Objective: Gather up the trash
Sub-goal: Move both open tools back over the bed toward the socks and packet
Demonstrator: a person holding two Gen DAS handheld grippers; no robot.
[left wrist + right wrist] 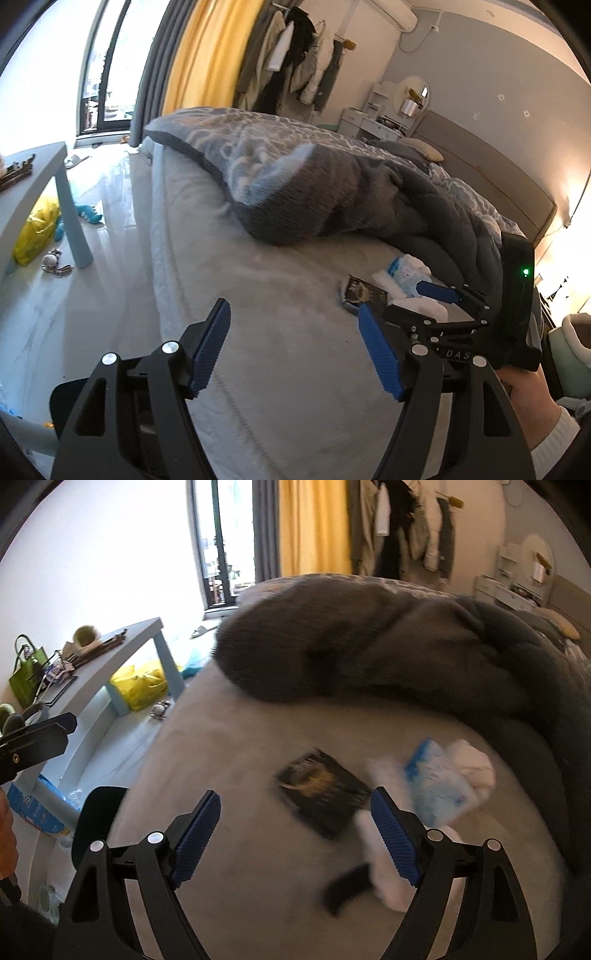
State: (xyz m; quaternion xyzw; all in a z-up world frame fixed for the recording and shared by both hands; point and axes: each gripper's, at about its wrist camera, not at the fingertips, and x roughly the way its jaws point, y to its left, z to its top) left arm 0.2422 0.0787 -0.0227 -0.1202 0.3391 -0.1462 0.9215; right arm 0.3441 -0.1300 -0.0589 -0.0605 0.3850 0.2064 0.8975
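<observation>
On the grey bed sheet [240, 760] lie a black and gold packet [323, 792], a blue and white tissue pack [439, 786], crumpled white tissue [474, 766] and a small black strip [347, 884]. My right gripper [295, 834] is open, hovering just above and short of the packet. In the left wrist view the packet [364, 293] and tissue pack [404, 273] show at right, with the right gripper [399, 299] open over them. My left gripper [295, 350] is open and empty over bare sheet.
A rumpled grey duvet [332, 192] covers the bed behind the trash. A light blue table [122, 653] stands left of the bed, with a yellow bag [142, 686] under it and toys on the floor [88, 214]. A dark bin rim [99, 812] sits beside the bed.
</observation>
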